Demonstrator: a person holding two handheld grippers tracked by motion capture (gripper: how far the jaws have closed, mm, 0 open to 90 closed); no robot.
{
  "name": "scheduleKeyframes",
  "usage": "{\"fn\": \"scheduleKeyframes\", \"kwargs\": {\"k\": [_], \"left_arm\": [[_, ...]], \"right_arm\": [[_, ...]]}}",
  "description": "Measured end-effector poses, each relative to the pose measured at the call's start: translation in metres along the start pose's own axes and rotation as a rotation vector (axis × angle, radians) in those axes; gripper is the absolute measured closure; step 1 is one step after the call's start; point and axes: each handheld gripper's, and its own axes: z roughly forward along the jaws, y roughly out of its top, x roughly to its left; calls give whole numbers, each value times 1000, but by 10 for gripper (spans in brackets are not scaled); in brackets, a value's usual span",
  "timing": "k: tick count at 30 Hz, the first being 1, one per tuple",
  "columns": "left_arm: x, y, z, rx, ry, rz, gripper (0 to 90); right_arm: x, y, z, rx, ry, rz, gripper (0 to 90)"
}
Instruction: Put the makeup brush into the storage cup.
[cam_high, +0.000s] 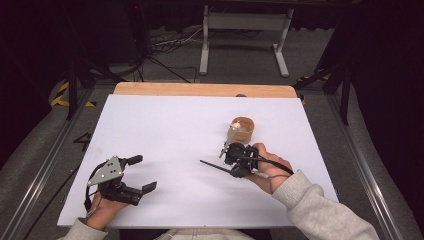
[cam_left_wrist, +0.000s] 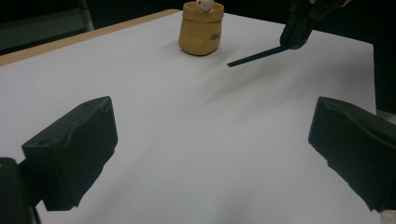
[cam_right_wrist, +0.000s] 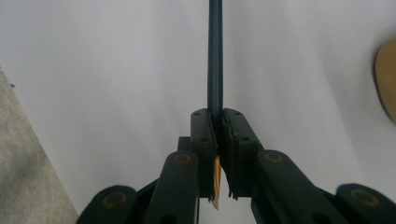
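On the white table (cam_high: 165, 130), to the right of the middle, the right gripper (cam_high: 235, 162) has its jaws pressed together on one end of a thin dark stick (cam_high: 214, 166), probably a pencil or a chopstick; I cannot tell which. In the right gripper view the stick (cam_right_wrist: 215, 51) runs straight out from between the two black jaws, well centred, and a small yellow piece shows behind the grip. Its free end points to the person's left and is close above the table surface. Just behind the gripper stands a small wooden cup (cam_high: 242, 130), and something pale and round sits in its opening; from the left gripper view the cup (cam_left_wrist: 201, 29) looks like a tan holder with a printed mark. The left gripper (cam_high: 137, 175) rests at the front left, with its jaws wide apart and nothing between them, well apart from the stick.

I judge that the step is to bring the stick to the holder. To do it well, the right hand should lift first, turn the wrist until the free end looks down, and lower it slowly into the opening beside the pale object. The cup seems light, so the free gripper could steady its wall, and the grip should loosen only when the stick leans on the rim
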Motion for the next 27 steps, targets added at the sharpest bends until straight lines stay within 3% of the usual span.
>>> {"fn": "scheduleKeyframes", "kwargs": {"k": [6,14,27], "left_arm": [[-1,7,7,18,-64,13,66],[-4,16,18,12,-127,44,60],[-12,23,29,30,-188,79,81]], "right_arm": [[3,11,-14,19,11,-95,835],[7,23,-28,38,28,-183,835],[17,40,-39,64,62,-321,835]]}}
